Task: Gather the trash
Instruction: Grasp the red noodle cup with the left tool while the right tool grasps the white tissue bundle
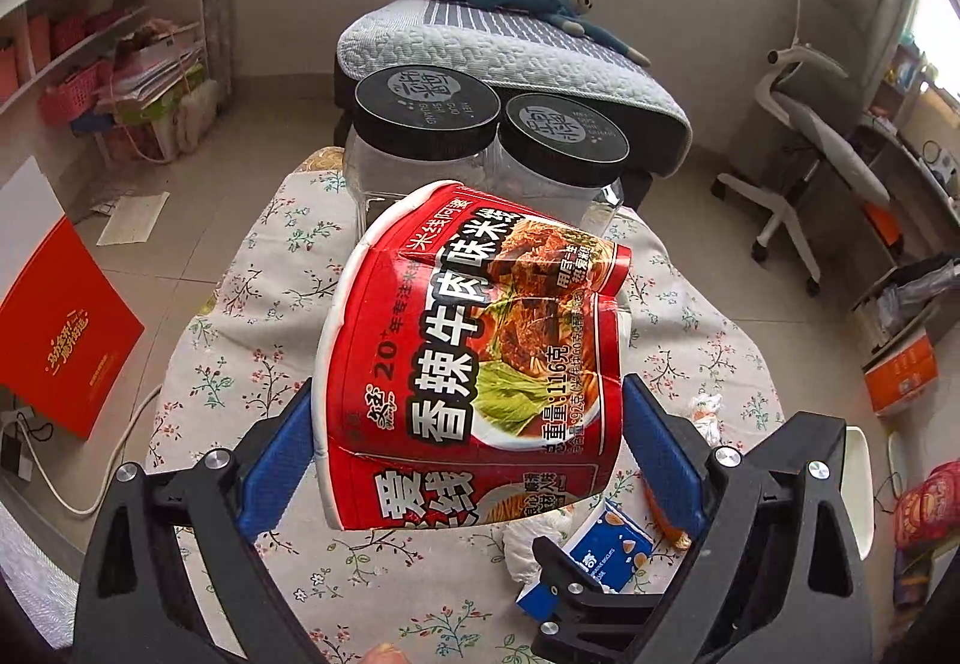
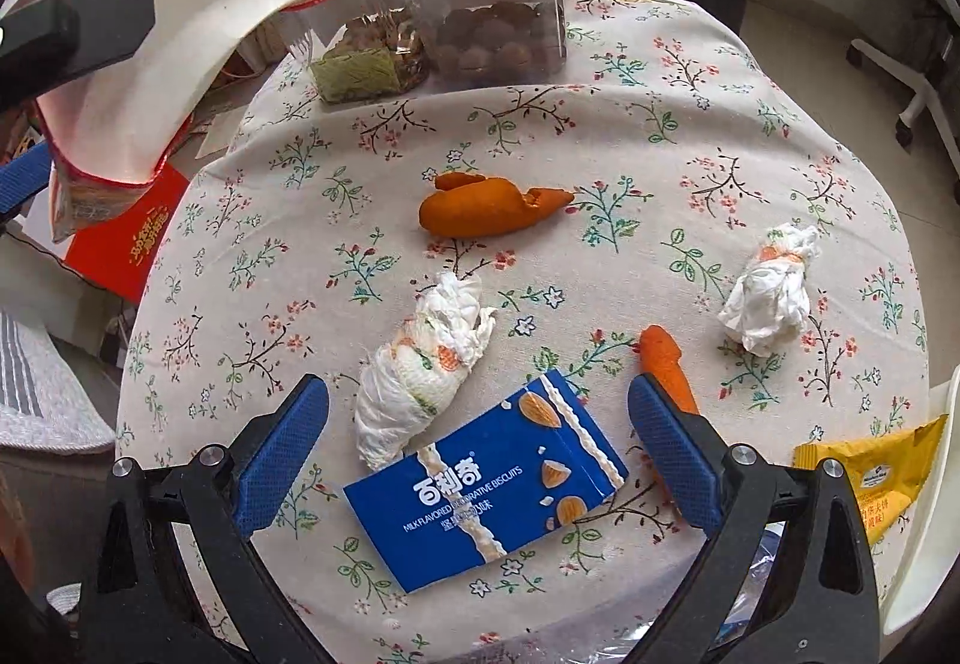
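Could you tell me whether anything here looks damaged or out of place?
The noodle bowl in the left claw is crushed, its wall creased and its rim buckled. On the tablecloth lie two crumpled tissues, orange peels and a flattened biscuit box.

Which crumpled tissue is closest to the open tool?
The long rolled tissue just left of the blue biscuit box, close to the right tool. The other tissue is a rounder ball, farther off to the right.

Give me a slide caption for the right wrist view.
Open right gripper hovers over a blue biscuit box among tissues and peels.
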### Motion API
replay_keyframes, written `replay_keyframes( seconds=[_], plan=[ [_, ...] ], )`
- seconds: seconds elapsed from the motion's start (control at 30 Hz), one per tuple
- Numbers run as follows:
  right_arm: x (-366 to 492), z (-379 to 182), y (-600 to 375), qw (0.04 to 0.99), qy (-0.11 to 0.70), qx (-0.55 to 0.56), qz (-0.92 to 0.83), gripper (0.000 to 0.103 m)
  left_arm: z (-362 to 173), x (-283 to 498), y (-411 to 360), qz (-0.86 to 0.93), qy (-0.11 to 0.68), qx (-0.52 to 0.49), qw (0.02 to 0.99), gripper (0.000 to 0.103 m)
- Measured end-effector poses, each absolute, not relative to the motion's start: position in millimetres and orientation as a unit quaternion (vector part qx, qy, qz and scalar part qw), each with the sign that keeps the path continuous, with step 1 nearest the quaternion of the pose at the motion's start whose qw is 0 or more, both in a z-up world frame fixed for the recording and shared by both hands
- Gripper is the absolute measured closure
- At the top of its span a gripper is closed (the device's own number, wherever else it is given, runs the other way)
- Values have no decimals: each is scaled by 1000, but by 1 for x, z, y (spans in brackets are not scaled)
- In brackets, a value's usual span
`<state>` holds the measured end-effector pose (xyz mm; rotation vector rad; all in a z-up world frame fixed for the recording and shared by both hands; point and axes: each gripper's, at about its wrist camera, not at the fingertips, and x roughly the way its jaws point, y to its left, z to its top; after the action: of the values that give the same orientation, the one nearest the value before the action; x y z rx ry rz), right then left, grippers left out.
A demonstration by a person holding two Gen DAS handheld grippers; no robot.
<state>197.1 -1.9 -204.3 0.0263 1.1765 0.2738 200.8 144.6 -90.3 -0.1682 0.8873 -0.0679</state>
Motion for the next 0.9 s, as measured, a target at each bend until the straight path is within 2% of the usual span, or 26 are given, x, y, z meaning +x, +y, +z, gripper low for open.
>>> replay_keyframes(
  seconds=[0.1,0.17,0.23,0.27,0.3,0.9],
  plan=[
    [202,-217,12,822,555,-3,125,9,-85,195,157,-23,421,-91,902,11],
    [206,-226,19,817,562,-13,129,18,-82,194,166,-18,419,-103,902,11],
    [207,-231,23,814,564,-24,135,48,-81,193,175,-11,416,-110,903,11],
    [207,-229,25,818,558,-26,139,52,-80,192,179,-7,414,-113,903,11],
    [207,-227,25,817,557,-19,146,61,-80,192,181,-3,414,-115,903,11],
    [188,-117,-31,892,427,57,138,61,-65,173,170,12,384,-113,916,11]
  ],
)
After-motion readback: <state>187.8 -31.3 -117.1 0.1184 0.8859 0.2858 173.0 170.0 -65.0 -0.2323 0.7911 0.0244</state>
